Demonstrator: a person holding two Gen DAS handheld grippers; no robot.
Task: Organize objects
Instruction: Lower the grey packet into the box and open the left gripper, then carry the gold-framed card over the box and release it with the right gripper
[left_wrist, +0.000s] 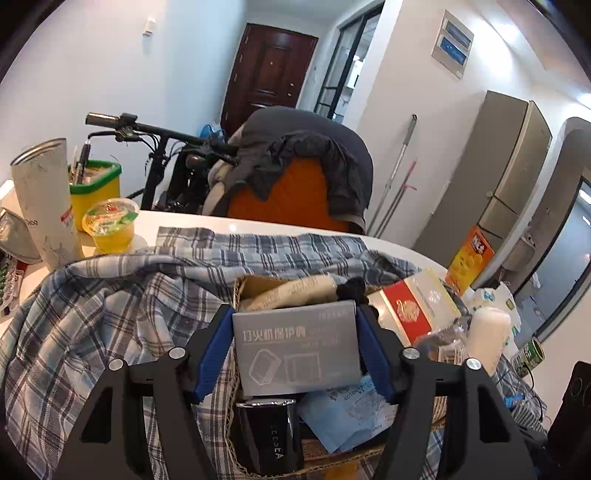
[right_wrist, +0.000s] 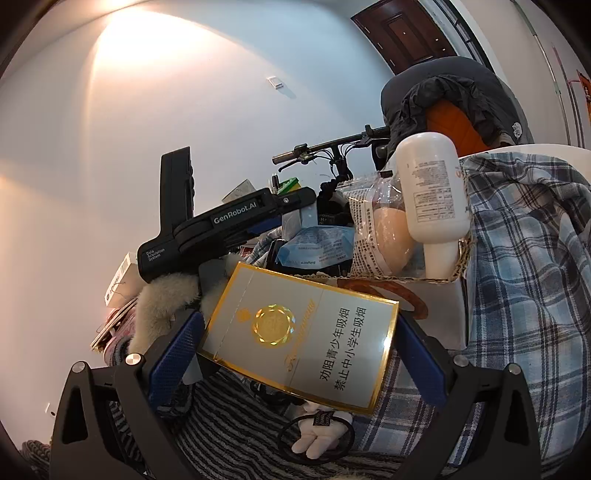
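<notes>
- Left wrist view: your left claw (left_wrist: 297, 347) has its blue-padded fingers (left_wrist: 216, 352) on either side of a flat grey cardboard box printed with white characters (left_wrist: 297, 345). The pads sit at its two short edges, but you cannot tell whether they press it or have just let go.
- The grey box hangs over an open corrugated cardboard carton (left_wrist: 255, 284) that sits on a blue-and-white plaid cloth (left_wrist: 110, 306) spread across the white tabletop (left_wrist: 192, 221).
- Inside the carton, below the grey box, lie a glossy black cylinder with silver lettering (left_wrist: 267, 435) and a pale blue plastic packet (left_wrist: 347, 413); a beige rolled bundle (left_wrist: 295, 291) lies at the far end.
- Just right of the carton stands a red-and-white carton pack (left_wrist: 410, 310), with a white plastic bottle (left_wrist: 487, 332) beside it.
- Far left on the tabletop stand a tall pale tumbler (left_wrist: 44, 199), a clear cup of yellow jelly (left_wrist: 110, 221) and a yellow tub with a green rim (left_wrist: 96, 184).
- Right wrist view: your right claw (right_wrist: 299, 336) pinches a silver cigarette pack with gold trim (right_wrist: 299, 332), tilted, between its blue pads.
- Beyond it, your left claw's black body reaches into the carton (right_wrist: 458, 273), where the white bottle leans upside down against a clear bag of buns (right_wrist: 380, 229).
</notes>
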